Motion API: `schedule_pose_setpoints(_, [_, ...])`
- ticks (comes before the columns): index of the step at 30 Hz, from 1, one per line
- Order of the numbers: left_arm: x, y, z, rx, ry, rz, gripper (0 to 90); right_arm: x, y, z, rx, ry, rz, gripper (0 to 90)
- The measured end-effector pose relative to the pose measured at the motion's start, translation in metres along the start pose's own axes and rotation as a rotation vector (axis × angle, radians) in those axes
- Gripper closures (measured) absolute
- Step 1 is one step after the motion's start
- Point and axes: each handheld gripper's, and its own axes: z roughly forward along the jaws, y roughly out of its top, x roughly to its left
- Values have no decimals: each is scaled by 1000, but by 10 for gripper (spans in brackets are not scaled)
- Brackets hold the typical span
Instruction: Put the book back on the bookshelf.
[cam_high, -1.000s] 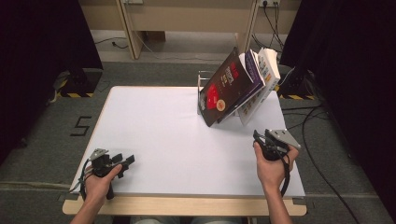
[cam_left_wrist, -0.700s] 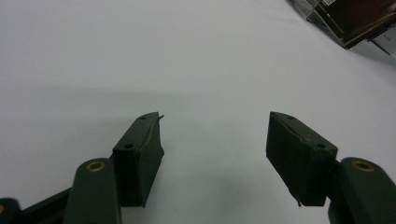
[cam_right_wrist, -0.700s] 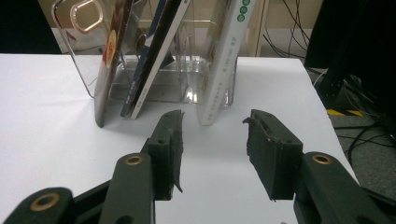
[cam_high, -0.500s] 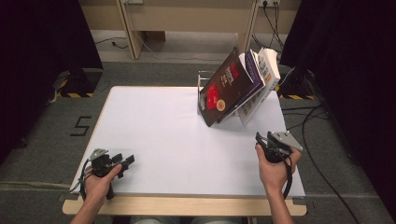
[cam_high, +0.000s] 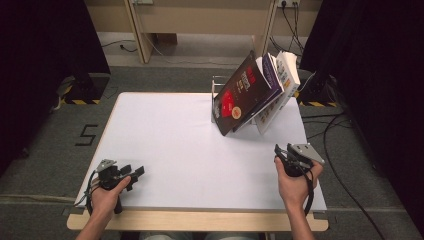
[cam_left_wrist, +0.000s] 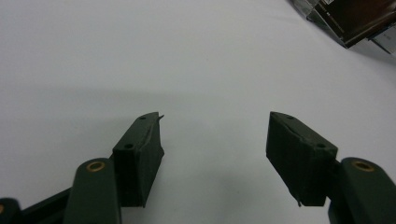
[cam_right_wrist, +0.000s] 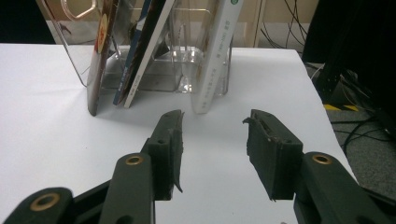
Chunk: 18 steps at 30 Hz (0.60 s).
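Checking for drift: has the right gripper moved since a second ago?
Barely: the right gripper has slipped slightly toward the near table edge, away from the books.

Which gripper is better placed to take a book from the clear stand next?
Probably the right gripper. It sits at the near right of the table, open and facing the books in the clear stand. The left gripper, also open, rests at the near left corner, farther away.
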Motion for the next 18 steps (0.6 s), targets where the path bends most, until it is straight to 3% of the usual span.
schedule_pose_setpoints(18, [0, 0, 0, 0, 2, -2, 349, -3, -11, 0, 25, -4, 2, 555])
